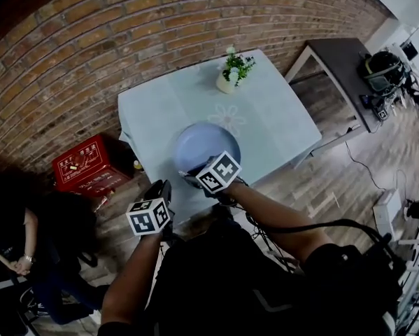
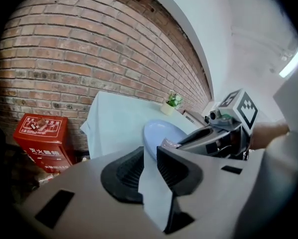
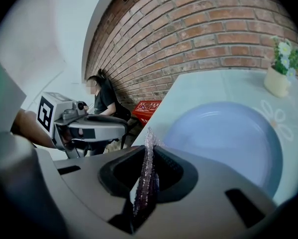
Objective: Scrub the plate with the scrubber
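Right tool (image 3: 149,152) clamped on scrubber (image 3: 147,176) at plate (image 1: 206,140) near rim, left tool (image 2: 149,152) jaws apart, empty, beside desk (image 1: 286,121) near edge

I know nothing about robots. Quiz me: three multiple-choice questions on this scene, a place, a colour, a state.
1. Where does the plant stand? A floor; B table, far side; C a shelf.
2. The plate is which colour? A blue; B red; C green.
3. The right gripper is: A open, empty; B holding the plate; C shut on the scrubber.
Answers: B, it stands beyond the plate; A, pale blue in every view; C, its jaws pinch the sparkly strip.
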`<state>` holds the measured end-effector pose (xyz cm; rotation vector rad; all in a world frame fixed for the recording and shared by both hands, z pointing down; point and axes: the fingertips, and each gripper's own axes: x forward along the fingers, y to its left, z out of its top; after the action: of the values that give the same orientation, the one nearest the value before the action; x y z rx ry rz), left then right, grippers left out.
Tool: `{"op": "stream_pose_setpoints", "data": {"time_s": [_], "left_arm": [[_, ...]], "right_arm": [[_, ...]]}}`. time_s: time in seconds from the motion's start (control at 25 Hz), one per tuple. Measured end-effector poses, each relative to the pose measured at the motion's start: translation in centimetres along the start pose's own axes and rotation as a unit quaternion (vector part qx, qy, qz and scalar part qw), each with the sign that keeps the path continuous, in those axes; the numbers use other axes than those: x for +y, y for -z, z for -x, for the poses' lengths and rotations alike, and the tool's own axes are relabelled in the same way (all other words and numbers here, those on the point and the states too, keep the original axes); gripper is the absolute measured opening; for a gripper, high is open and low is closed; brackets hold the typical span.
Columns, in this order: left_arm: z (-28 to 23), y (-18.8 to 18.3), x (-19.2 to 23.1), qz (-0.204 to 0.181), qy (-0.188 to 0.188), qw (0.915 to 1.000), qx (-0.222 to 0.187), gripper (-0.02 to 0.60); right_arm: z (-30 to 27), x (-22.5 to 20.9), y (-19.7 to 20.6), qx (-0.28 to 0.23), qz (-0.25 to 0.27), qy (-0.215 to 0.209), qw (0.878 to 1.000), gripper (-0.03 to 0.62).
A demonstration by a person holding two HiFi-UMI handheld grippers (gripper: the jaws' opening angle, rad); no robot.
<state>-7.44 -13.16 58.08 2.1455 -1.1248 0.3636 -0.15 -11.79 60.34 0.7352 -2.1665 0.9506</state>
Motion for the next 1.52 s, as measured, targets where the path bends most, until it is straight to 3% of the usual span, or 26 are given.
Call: {"op": "stream_pose_setpoints", "data": {"time_s": [0.32,0.68,0.88,1.16,1.28,1.52], "left_arm": [[-2.5,-0.4,-1.0,-0.005,-0.005,1.0,0.006,0.091],[-5.1,0.7,-1.6,-0.015,-0.035,0.9989,0.026,0.091],[-6.2,1.1,-1.8,-0.007,-0.035,0.9986,0.039,0.091],[-7.5,0.8,-1.1,-0.008,-0.067,0.9969,0.042,0.091],[-8.0,1.2,-0.9,-0.012,-0.078,0.9959,0.045,0.087],[-8.2,1.9,-1.1,0.017,-0.07,0.9961,0.05,0.08]], "right_arm": [[3.6,-2.0,-0.9,-0.05,-0.008,0.005,0.999,0.066],[7.8,-9.9,-1.4,-0.106,-0.015,0.091,0.99,0.066],[7.5,-13.5,-1.7,-0.104,0.003,0.139,0.985,0.066],[6.7,-16.1,-2.6,-0.095,0.052,0.189,0.976,0.066],[6.0,-16.1,-3.1,-0.092,0.064,0.187,0.976,0.066],[2.7,-15.0,-2.7,-0.058,0.068,0.154,0.984,0.066]]}}
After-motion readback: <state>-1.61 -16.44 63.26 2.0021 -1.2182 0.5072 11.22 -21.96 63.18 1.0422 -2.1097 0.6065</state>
